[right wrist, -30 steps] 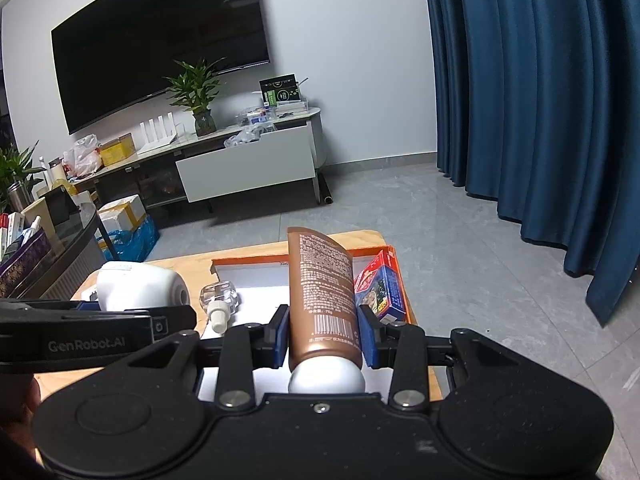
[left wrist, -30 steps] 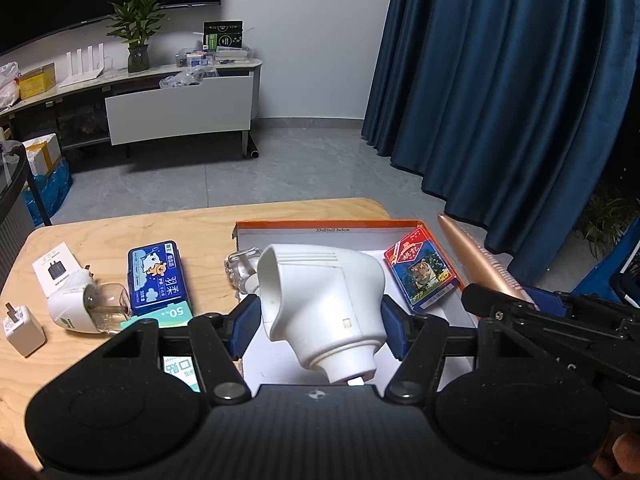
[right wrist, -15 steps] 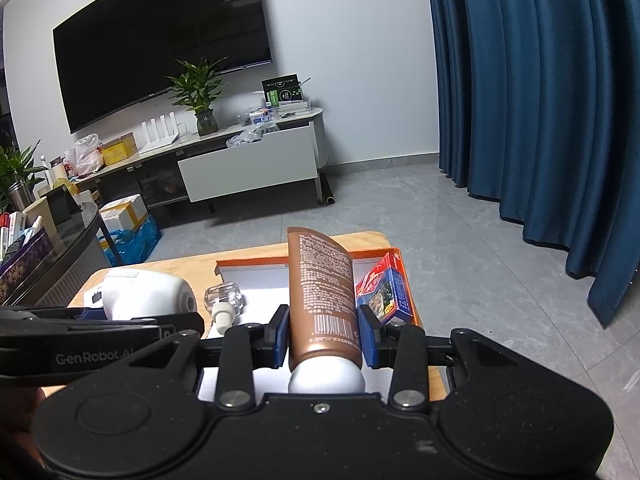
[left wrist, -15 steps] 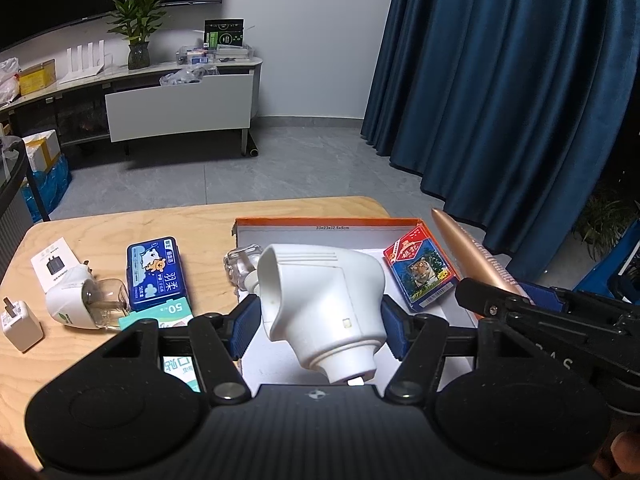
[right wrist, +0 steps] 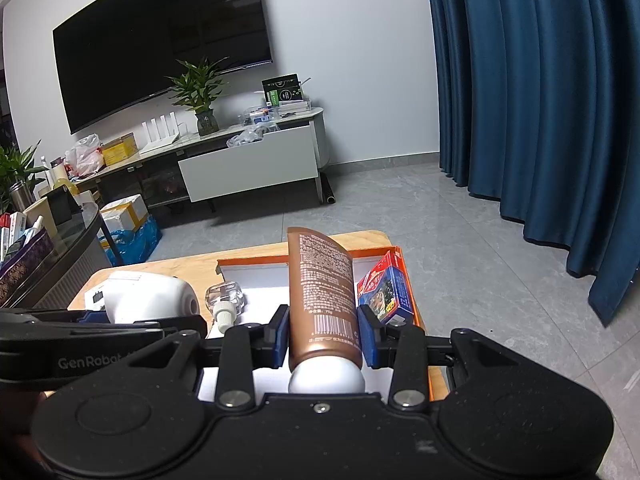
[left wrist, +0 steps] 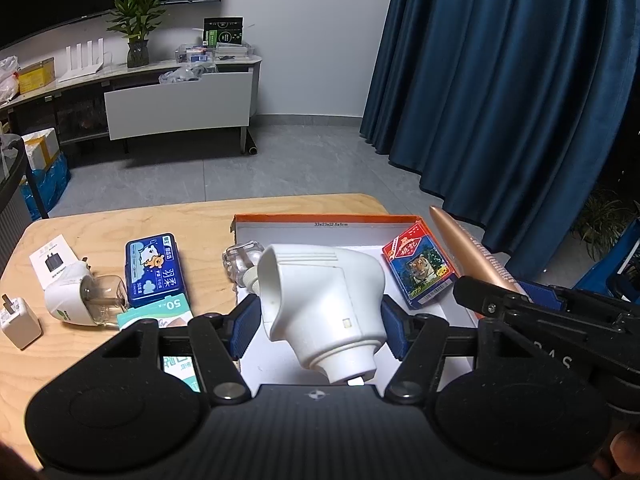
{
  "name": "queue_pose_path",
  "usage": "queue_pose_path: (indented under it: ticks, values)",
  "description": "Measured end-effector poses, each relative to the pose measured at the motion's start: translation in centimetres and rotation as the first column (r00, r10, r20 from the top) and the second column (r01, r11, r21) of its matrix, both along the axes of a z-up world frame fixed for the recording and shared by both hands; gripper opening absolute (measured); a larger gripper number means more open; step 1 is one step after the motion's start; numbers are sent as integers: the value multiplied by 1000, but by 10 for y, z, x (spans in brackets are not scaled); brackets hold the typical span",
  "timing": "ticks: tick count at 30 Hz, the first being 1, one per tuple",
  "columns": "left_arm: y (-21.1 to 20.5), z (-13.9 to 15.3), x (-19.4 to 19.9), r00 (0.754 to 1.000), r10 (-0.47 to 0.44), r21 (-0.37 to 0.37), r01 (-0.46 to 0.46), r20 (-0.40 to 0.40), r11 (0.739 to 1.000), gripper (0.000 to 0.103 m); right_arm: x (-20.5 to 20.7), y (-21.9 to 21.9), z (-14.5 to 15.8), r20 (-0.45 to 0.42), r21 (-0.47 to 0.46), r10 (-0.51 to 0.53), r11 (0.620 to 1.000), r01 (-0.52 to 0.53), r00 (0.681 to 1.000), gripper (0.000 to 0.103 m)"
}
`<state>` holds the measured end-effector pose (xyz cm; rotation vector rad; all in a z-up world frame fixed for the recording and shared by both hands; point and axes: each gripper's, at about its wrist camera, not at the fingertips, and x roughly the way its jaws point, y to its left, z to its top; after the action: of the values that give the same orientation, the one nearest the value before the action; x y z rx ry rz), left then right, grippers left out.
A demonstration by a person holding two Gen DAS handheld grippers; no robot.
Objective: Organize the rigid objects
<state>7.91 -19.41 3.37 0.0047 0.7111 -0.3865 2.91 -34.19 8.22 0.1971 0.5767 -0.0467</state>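
Grippers both loaded above the orange box [left wrist: 324, 219]: my left gripper [left wrist: 316, 322] clamps a hard, light-looking white plastic appliance [left wrist: 320, 300] across its body; my right gripper [right wrist: 322, 336] pinches a squashy bronze tube [right wrist: 322, 284] near its cap.

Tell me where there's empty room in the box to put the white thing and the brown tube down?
Inside the orange-edged box, the bare white floor runs between the clear little bottle on the left and the tiger card pack on the right. The white device and brown tube are held above it. The table left of the box is crowded.
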Motion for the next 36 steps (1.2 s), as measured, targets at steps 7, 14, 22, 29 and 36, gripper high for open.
queue_pose_path:
  ticks: [7, 14, 22, 29, 36]
  values:
    - [0, -2, 0, 1000, -1, -1, 1, -3, 1000, 64, 0, 1, 0, -4, -4, 1, 1000, -1, 1000, 44]
    - [1, -3, 0, 1000, 1, -1, -1, -7, 1000, 64, 1, -2, -1, -4, -2, 3, 1000, -3, 1000, 44]
    - [1, -2, 0, 1000, 1, -1, -1, -6, 1000, 64, 1, -2, -1, -5, -3, 3, 1000, -3, 1000, 44]
    - [3, -3, 0, 1000, 3, -4, -3, -7, 1000, 64, 4, -1, -1, -12, -10, 1, 1000, -1, 1000, 44]
    - [4, -4, 0, 1000, 3, -8, -3, -8, 1000, 64, 7, 2, -2, -14, -18, 1, 1000, -1, 1000, 44]
